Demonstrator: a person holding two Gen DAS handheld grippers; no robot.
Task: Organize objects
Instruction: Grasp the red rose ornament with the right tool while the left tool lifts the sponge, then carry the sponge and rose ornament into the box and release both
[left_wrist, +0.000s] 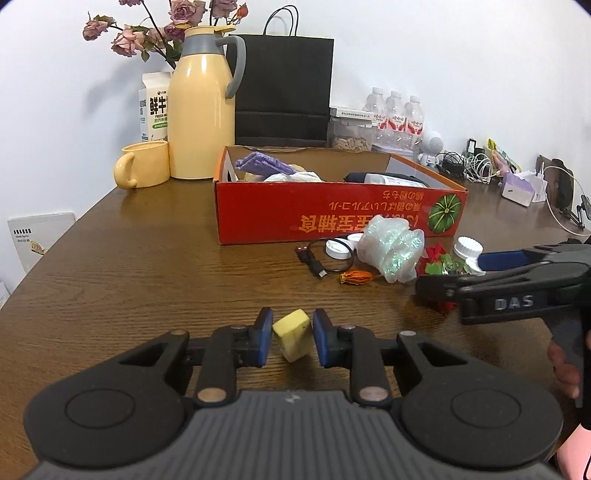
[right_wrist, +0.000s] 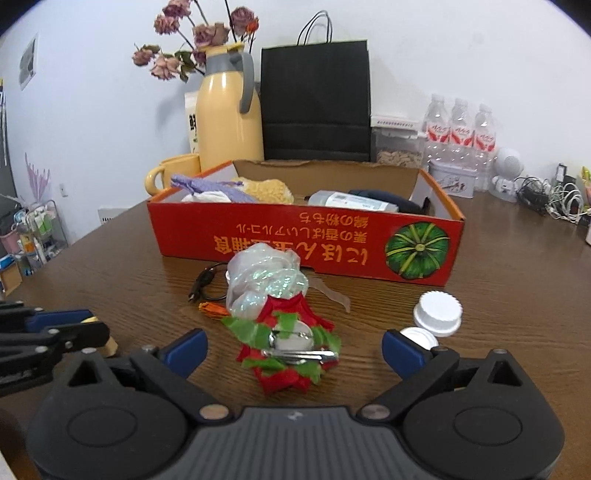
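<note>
My left gripper is shut on a small yellow foam block that sits low over the wooden table; its blue pads press on both sides. The right wrist view shows it at the left edge. My right gripper stands open around a red and green fabric ornament with a metal piece on it, the pads apart from it. In the left wrist view the right gripper comes in from the right. Behind stands a red cardboard box holding cloths and a bottle.
An iridescent plastic bag, a black USB cable, a small orange item and white caps lie before the box. A yellow thermos, a mug, a black paper bag and water bottles line the back.
</note>
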